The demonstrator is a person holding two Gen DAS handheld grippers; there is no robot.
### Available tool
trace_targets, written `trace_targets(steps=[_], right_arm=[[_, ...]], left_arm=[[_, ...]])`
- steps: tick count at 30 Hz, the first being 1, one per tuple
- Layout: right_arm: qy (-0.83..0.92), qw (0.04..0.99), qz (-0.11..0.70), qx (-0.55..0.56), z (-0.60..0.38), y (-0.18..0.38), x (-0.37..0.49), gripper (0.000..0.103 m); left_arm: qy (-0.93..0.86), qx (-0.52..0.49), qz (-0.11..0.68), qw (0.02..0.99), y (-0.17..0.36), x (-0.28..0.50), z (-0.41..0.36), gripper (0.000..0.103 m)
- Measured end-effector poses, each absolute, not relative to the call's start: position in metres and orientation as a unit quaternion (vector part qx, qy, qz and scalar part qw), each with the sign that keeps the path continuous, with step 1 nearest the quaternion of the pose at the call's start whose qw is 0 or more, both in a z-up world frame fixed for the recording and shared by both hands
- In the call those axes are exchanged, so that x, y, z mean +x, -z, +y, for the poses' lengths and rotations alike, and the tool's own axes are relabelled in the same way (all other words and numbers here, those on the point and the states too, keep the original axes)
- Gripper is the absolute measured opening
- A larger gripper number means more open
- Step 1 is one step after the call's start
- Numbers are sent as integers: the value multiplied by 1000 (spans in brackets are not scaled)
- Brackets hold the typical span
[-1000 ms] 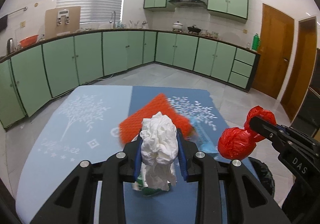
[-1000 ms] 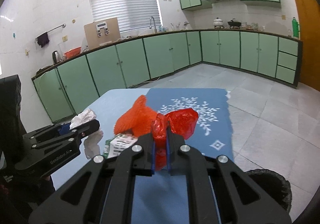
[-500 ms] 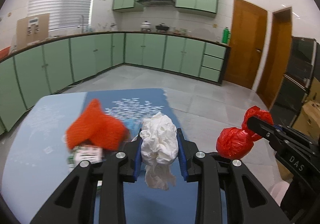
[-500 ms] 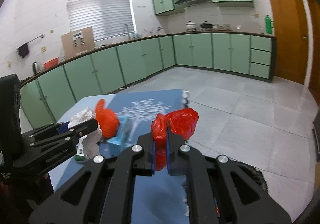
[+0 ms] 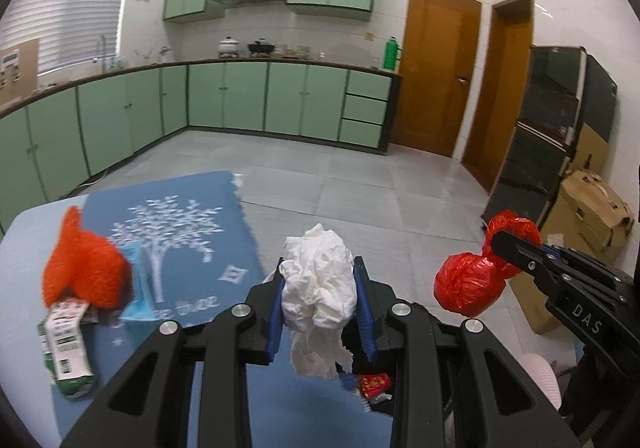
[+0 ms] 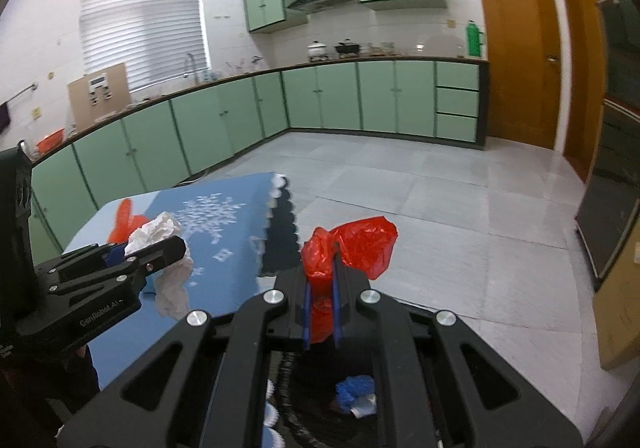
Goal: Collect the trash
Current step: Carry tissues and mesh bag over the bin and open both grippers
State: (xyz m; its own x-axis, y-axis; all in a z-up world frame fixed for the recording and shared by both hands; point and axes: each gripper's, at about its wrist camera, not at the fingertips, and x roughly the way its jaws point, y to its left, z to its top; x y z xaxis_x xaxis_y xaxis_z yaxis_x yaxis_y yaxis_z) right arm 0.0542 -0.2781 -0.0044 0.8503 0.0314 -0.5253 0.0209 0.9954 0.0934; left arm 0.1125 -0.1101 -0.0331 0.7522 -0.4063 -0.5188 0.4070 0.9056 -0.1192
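I have swung both loads off the desk: left gripper jaws clamp the tissue wad, right gripper jaws pinch the red bag, bin now below.

My left wrist view, lower centre: tissue wad between left gripper pads; lower left, mesh scrubber on table, carton below it; right, knotted bag in right gripper. My right wrist view, bottom centre: bin under the bag
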Motion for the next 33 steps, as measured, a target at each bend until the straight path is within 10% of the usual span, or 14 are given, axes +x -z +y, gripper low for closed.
trace_targets(steps=[24, 33], right_arm=[[77, 942, 315, 81, -355, 59, 49, 11], [97, 941, 310, 96, -368, 62, 49, 58]], left_arm=[[297, 32, 320, 899, 83, 138, -213, 38], [294, 17, 330, 897, 84, 145, -203, 63]])
